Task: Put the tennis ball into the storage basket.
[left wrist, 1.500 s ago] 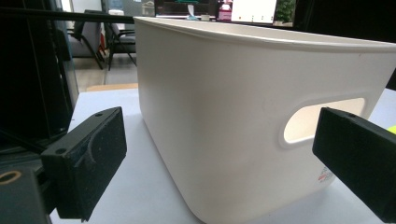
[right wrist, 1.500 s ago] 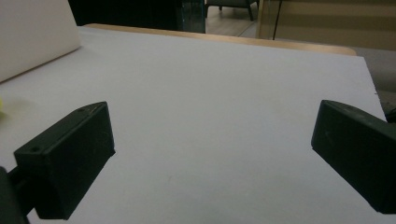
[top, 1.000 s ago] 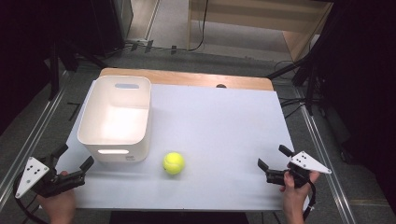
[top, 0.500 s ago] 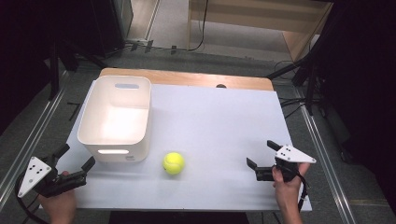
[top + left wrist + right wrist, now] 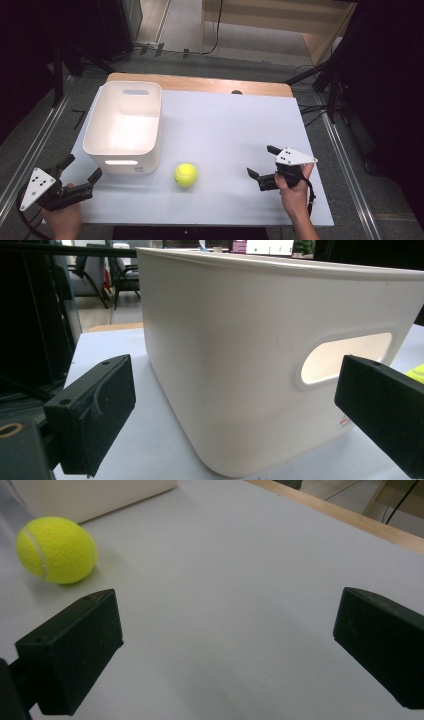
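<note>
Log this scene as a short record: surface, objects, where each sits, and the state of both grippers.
surface: white table top
bin: white plastic bin with handle slots, upright at the table's left, nothing seen inside
ball: yellow tennis ball, on the table just right of the bin's near corner, apart from it
left gripper: open, holding nothing, facing the bin
right gripper: open, holding nothing, pointing toward the ball

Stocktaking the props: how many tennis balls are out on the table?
1. The tennis ball lies on the table just right of the white bin; the bin's inside looks empty.
</note>
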A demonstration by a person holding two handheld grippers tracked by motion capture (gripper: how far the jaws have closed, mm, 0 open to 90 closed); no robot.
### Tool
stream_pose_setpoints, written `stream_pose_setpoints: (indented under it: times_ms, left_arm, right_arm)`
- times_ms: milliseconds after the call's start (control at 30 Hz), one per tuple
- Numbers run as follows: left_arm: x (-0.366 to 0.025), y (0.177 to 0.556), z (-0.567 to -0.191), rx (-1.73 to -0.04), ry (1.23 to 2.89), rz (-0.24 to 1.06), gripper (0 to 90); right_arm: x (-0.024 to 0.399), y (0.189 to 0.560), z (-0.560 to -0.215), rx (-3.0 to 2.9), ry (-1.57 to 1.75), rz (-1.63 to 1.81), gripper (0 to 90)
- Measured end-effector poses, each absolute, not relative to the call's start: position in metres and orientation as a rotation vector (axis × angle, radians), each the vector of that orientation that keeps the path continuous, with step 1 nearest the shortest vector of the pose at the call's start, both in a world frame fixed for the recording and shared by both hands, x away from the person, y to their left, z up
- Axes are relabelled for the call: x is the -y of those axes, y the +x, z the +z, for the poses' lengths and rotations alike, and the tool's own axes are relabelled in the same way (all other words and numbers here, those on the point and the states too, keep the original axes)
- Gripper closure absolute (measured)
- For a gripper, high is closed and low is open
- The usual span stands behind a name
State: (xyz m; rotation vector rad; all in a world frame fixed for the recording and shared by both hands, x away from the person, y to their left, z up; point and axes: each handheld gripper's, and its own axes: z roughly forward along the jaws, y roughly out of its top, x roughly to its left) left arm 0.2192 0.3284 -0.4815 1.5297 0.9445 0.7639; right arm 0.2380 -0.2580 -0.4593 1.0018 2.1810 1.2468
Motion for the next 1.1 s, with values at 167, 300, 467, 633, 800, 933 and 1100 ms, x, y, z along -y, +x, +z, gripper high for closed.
stream_pose_setpoints:
  times_ms: [167,300,467,633,800,933,1100]
  left_arm:
    - [-0.329,0.219,-0.482,-0.943,1.531,0.763,2.8]
    - [-0.329,0.219,-0.482,-0.943,1.532,0.76,2.8]
    - [-0.329,0.219,-0.482,-0.945,1.528,0.758,2.8]
    - [-0.329,0.219,-0.482,-0.941,1.535,0.76,2.8]
    - [-0.329,0.219,-0.482,-0.943,1.529,0.756,2.8]
    - [-0.329,0.219,-0.482,-0.942,1.535,0.759,2.8]
    - [-0.329,0.219,-0.482,-0.943,1.531,0.756,2.8]
  right_arm:
    - [0.25,0.242,-0.456,-2.205,0.977,1.25,0.0]
    - [0.243,0.245,-0.455,-2.229,0.956,1.25,0.0]
    - [0.234,0.248,-0.455,-2.258,0.935,1.246,0.0]
    - [0.227,0.251,-0.452,-2.278,0.923,1.246,0.0]
    - [0.22,0.253,-0.45,-2.292,0.909,1.248,0.0]
    - [0.216,0.255,-0.449,-2.303,0.899,1.245,0.0]
    - [0.208,0.257,-0.446,-2.323,0.877,1.248,0.0]
